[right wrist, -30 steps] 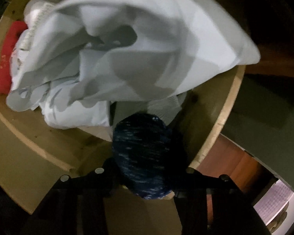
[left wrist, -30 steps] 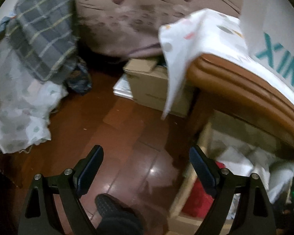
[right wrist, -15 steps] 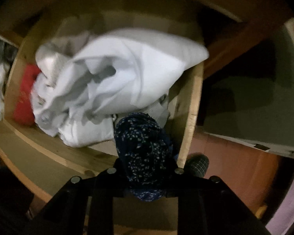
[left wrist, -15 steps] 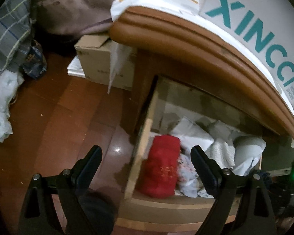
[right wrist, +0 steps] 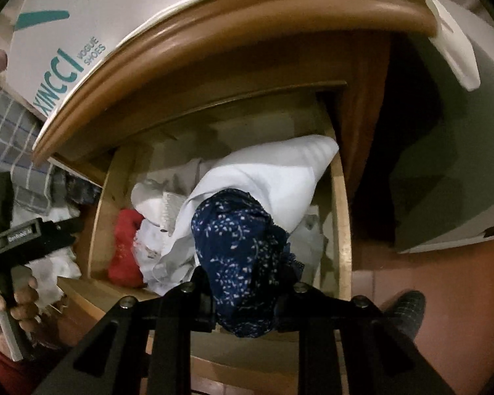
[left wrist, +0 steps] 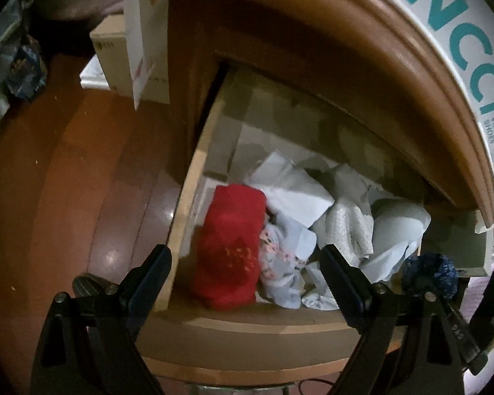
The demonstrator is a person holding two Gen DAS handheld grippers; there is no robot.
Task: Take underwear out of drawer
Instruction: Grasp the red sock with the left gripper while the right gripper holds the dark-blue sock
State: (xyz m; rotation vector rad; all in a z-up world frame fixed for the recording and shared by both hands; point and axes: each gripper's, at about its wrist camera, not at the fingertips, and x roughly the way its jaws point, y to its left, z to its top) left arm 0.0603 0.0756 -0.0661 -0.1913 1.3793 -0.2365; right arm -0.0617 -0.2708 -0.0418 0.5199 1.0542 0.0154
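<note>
The wooden drawer (left wrist: pixel 181 204) (right wrist: pixel 341 217) stands pulled out, full of clothes. My right gripper (right wrist: pixel 243 293) is shut on a bunched dark blue speckled underwear (right wrist: pixel 237 256), held above the drawer's front right part; the same bundle (left wrist: pixel 431 271) shows at the right edge of the left wrist view. In the drawer lie a red folded garment (left wrist: pixel 230 250) (right wrist: pixel 125 250), a floral piece (left wrist: pixel 280 263) and white garments (left wrist: pixel 342 217) (right wrist: pixel 270 177). My left gripper (left wrist: pixel 247 263) hangs open over the drawer's front left corner, above the red garment, holding nothing.
The nightstand top (left wrist: pixel 395 65) overhangs the drawer and carries a white shoe box (left wrist: pixel 471 33). A cardboard box (left wrist: pixel 115 56) stands on the red-brown floor (left wrist: pixel 66 181) to the left. A person's hand (right wrist: pixel 16 302) holds the left gripper's handle; a slippered foot (right wrist: pixel 405 309) is at the right.
My right gripper has lifted the blue underwear up out of the drawer and drawn back. My left gripper swung from the floor to point down over the drawer's front left.
</note>
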